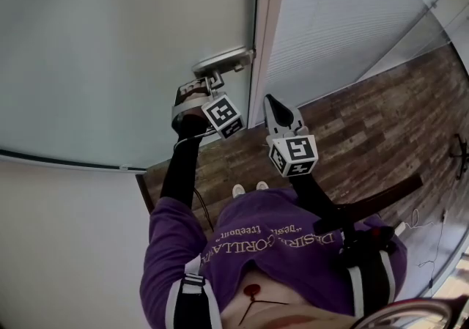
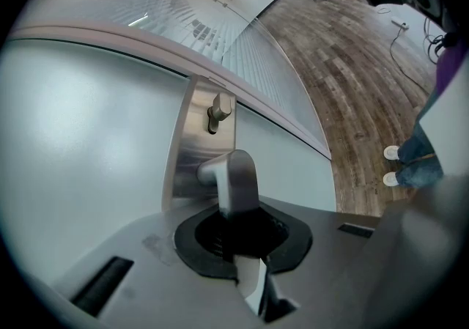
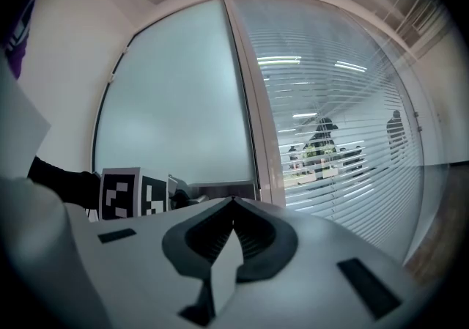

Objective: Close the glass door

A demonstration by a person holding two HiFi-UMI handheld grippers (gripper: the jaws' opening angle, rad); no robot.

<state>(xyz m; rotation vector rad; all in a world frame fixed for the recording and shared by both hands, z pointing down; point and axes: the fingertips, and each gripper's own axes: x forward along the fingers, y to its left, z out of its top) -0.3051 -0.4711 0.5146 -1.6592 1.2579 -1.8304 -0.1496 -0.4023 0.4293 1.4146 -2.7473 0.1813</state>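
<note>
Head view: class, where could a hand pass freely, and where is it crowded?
Free: frosted glass door pane left of the silver lever handle; brown plank floor right of the right gripper. Crowded: the handle, gripped by the left gripper.

Frosted glass door (image 1: 110,49) and its frame (image 1: 267,27) block the far side; right of the frame, blinds (image 1: 344,20) bar passage, apparently behind glass; free room lies near, above the wood floor (image 1: 366,130)

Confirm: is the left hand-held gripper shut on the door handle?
Shut: the left hand-held gripper clamps the door handle between its jaws in its own view.
</note>
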